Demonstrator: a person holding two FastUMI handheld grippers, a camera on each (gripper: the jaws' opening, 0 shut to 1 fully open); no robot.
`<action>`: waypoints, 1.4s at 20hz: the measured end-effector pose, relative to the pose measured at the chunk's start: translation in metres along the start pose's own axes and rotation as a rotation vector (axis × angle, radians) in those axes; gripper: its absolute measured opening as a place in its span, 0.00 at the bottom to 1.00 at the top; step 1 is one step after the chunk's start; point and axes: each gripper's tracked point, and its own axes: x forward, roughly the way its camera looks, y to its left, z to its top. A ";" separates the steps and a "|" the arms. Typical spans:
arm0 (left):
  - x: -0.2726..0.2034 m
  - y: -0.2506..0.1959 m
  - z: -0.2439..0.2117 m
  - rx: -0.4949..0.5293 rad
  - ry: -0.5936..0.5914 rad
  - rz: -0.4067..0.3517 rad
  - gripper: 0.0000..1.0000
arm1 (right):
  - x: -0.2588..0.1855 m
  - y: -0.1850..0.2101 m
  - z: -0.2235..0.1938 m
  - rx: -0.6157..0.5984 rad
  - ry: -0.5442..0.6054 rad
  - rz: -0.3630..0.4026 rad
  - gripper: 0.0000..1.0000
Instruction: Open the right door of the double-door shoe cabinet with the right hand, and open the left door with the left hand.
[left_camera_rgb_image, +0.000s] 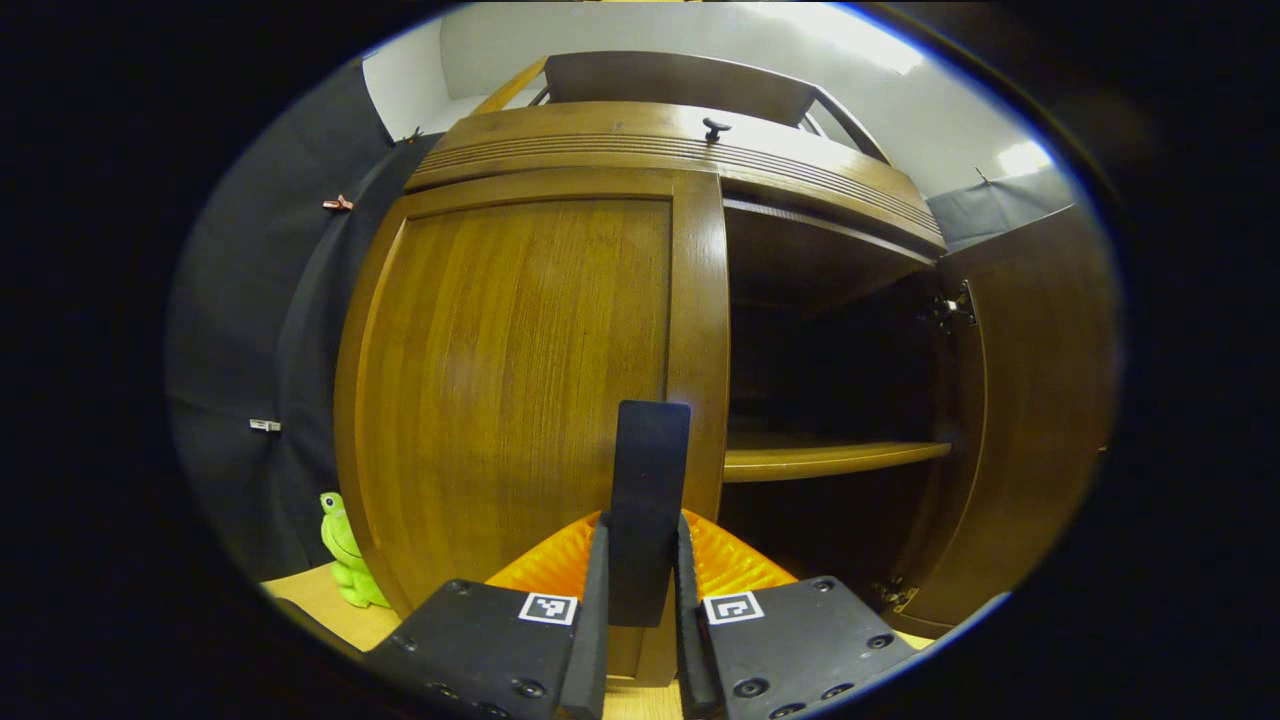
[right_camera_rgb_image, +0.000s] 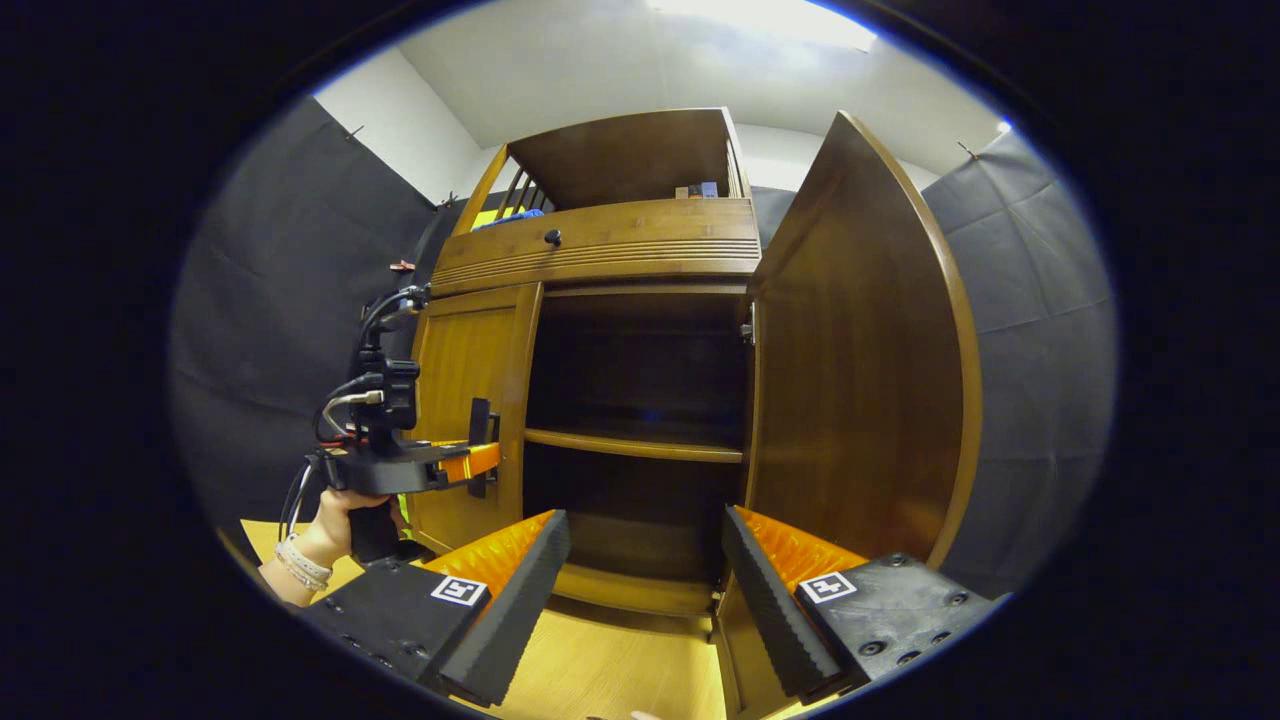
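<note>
One door is already swung wide, so I am now pinching the dark handle (left_camera_rgb_image: 650, 470) at the inner edge of the closed left door (left_camera_rgb_image: 520, 400) with my left gripper (left_camera_rgb_image: 640, 570), readying an outward pull, while my right gripper (right_camera_rgb_image: 645, 575) is hanging spread beside the open right door (right_camera_rgb_image: 860, 380).

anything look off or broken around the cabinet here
Nothing looks damaged or spilled. The right door stands wide open, the left door is closed, with the left gripper shut on its handle. A green toy frog stands beside the cabinet, upright.
</note>
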 end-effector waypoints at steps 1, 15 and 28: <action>-0.006 0.001 0.000 -0.006 -0.001 -0.007 0.32 | -0.002 0.002 0.002 0.002 0.000 0.002 0.96; -0.081 0.024 0.008 -0.015 0.011 -0.050 0.32 | -0.023 0.069 0.002 0.006 0.012 0.099 0.96; -0.138 0.064 0.015 -0.025 0.021 -0.036 0.31 | -0.032 0.117 0.015 0.076 0.000 0.159 0.99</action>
